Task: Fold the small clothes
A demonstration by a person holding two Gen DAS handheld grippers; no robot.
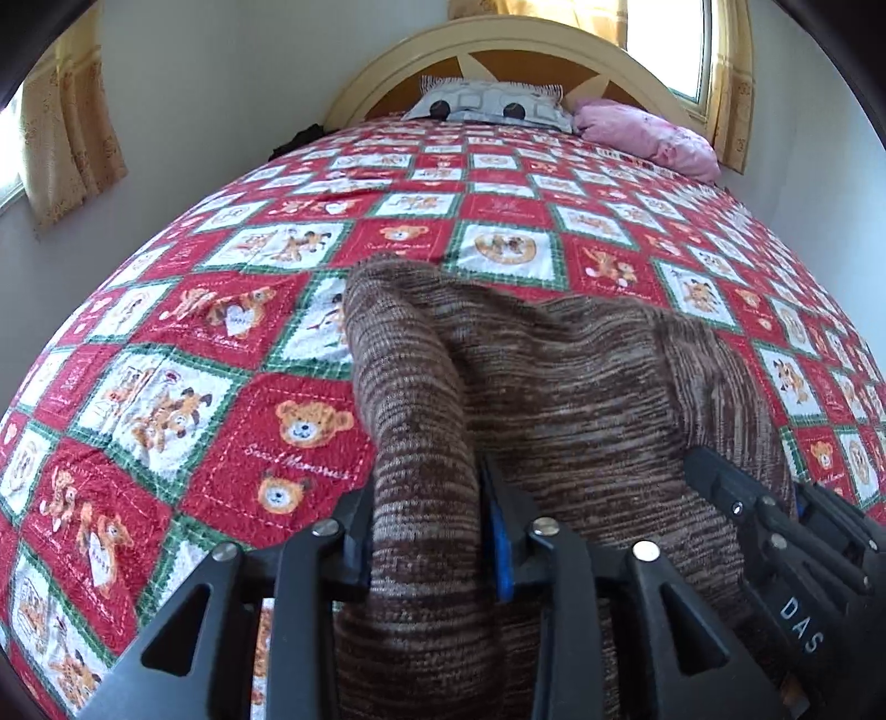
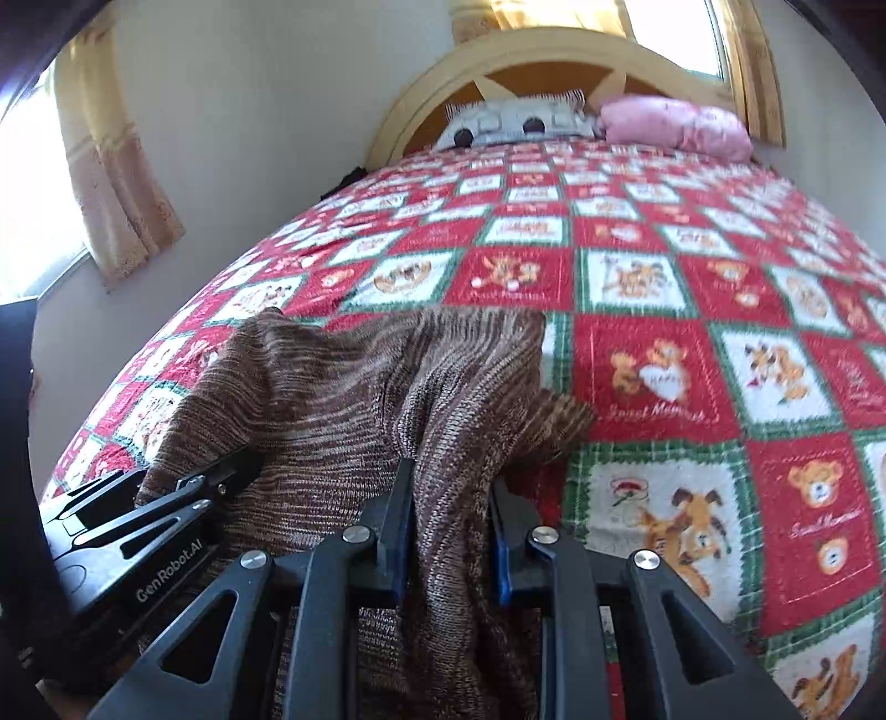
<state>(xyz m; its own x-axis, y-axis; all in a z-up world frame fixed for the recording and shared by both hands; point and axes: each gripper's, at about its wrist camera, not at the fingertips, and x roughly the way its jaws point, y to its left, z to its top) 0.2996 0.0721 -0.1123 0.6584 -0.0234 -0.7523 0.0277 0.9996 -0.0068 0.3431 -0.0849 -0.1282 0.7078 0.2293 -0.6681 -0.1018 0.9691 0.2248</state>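
A brown striped knit garment point(image 1: 554, 387) lies bunched on the red, white and green teddy-bear bedspread point(image 1: 221, 399), near its front edge. In the left wrist view my left gripper point(image 1: 426, 498) has its jaws apart around a rounded fold of the knit; the fold fills the gap but does not look squeezed. My right gripper point(image 1: 775, 526) shows at the right, on the same garment. In the right wrist view my right gripper point(image 2: 451, 487) is shut on a narrow pinched edge of the garment point(image 2: 343, 387), and the left gripper point(image 2: 138, 515) sits at the lower left.
The bedspread point(image 2: 692, 387) stretches far ahead to a curved wooden headboard point(image 1: 498, 50). A grey patterned pillow point(image 1: 487, 105) and a pink pillow point(image 1: 648, 138) lie there. Curtained windows flank the bed, and a white wall stands to the left.
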